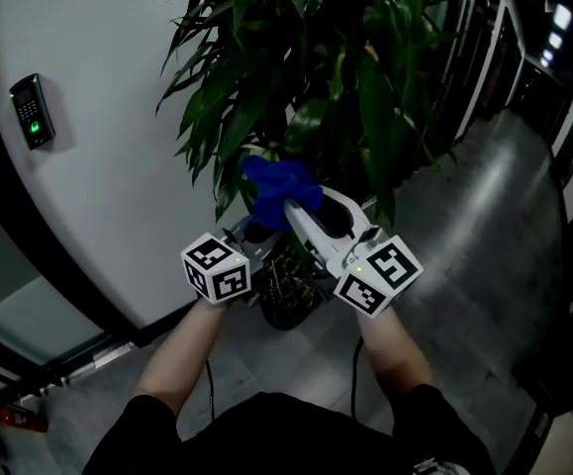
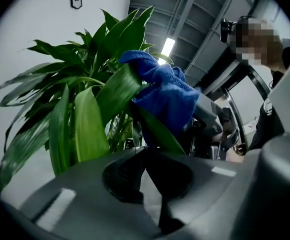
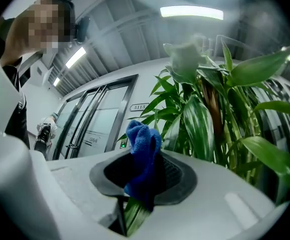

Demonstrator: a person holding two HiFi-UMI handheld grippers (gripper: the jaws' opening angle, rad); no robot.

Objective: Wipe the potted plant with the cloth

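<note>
A keypad with a green light sits on the white wall at the upper left of the head view. Toward the centre, the left gripper has its jaws closed together on a long green leaf of the potted plant. That leaf rises out of the jaws to the upper middle of the left gripper view, where it meets the cloth — blue, bunched, just above and beyond the left jaws, not between them. The dark pot shows low in the head view, between the two marker cubes. To its right, the right gripper is clamped on the cloth, which stands up out of the jaws in a fold — a strip of green leaf is pinched under it. The plant's foliage fills the right half of the right gripper view.
</note>
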